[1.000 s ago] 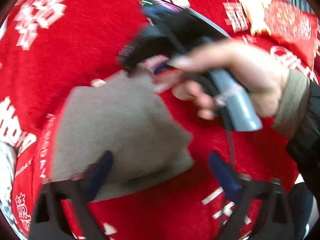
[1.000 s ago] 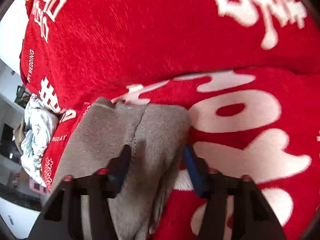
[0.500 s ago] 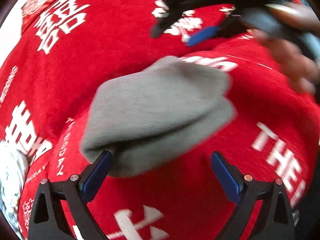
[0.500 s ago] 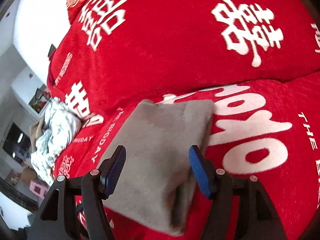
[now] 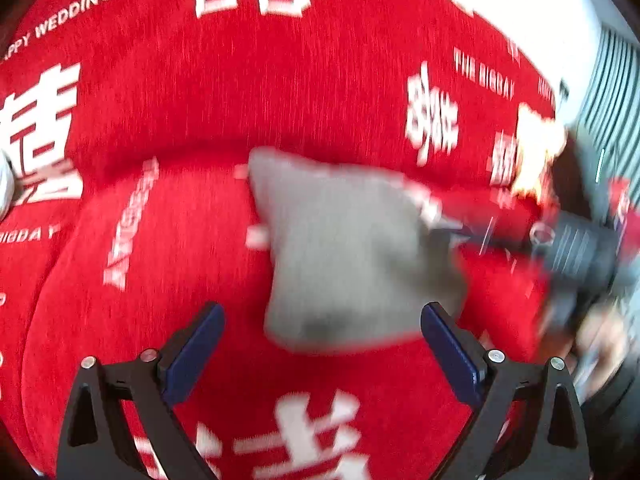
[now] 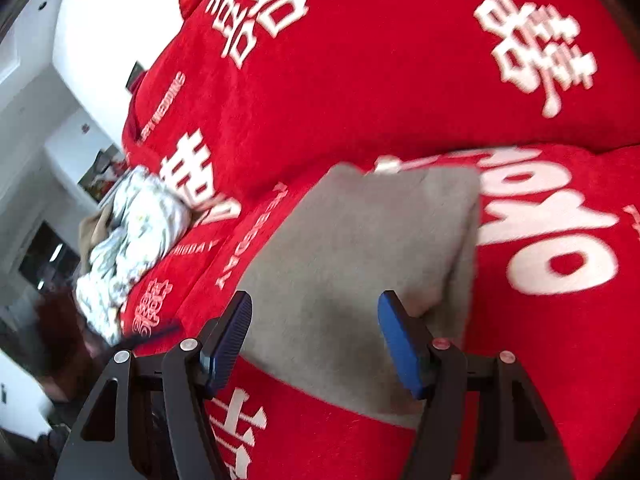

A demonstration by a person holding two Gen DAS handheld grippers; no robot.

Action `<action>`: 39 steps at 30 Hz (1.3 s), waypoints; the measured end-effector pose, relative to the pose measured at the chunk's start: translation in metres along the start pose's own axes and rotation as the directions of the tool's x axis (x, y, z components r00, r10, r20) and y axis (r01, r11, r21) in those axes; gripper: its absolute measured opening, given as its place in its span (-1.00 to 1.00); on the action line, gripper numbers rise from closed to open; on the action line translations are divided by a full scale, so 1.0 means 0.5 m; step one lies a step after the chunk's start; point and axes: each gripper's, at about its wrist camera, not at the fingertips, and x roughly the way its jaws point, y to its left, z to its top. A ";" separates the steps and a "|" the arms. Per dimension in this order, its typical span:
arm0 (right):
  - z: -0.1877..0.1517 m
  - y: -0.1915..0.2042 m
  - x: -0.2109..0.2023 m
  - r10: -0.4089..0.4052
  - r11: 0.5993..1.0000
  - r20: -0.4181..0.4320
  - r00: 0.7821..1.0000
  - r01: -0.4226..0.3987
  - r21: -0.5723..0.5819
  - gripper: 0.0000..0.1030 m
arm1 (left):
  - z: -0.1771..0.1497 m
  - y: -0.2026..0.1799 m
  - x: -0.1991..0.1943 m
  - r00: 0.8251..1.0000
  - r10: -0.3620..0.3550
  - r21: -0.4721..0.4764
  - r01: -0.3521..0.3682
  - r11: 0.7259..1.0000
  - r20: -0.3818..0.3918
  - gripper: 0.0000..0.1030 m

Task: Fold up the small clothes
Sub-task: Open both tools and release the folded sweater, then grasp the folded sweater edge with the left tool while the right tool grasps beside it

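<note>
A folded grey garment (image 6: 360, 264) lies on the red sofa cover (image 6: 360, 80), apparently set down as finished. Both the left gripper (image 5: 322, 354) and right gripper (image 6: 314, 340) hang above it, jaws wide and empty (the right's just opened further).

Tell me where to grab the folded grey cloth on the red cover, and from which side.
Take the grey cloth by its near edge, coming in low from the front with the right tongs, which are open there. That edge shows stacked layers, so one pinch probably catches them all. The rest lies flat on the red cover with nothing to pinch.
</note>
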 end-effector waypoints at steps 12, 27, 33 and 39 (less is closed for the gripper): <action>-0.040 -0.086 0.018 -0.084 0.995 -0.051 0.995 0.086 0.052 0.09 | 0.048 0.068 0.238 0.953 0.067 -0.154 -0.117 0.981 -0.294 0.92; 0.106 -0.111 0.149 -0.132 0.991 -0.070 0.989 0.131 -0.012 0.30 | 0.134 0.124 0.307 0.890 0.334 -0.047 -0.365 0.930 -0.309 0.93; 0.103 -0.129 0.157 -0.146 0.989 -0.054 0.988 0.144 -0.045 0.30 | 0.131 0.132 0.319 0.892 0.339 -0.024 -0.362 0.932 -0.299 0.93; 0.098 -0.085 0.113 -0.186 0.982 -0.040 0.982 0.183 -0.055 0.45 | 0.138 0.123 0.247 0.951 0.218 -0.105 -0.245 0.964 -0.218 0.91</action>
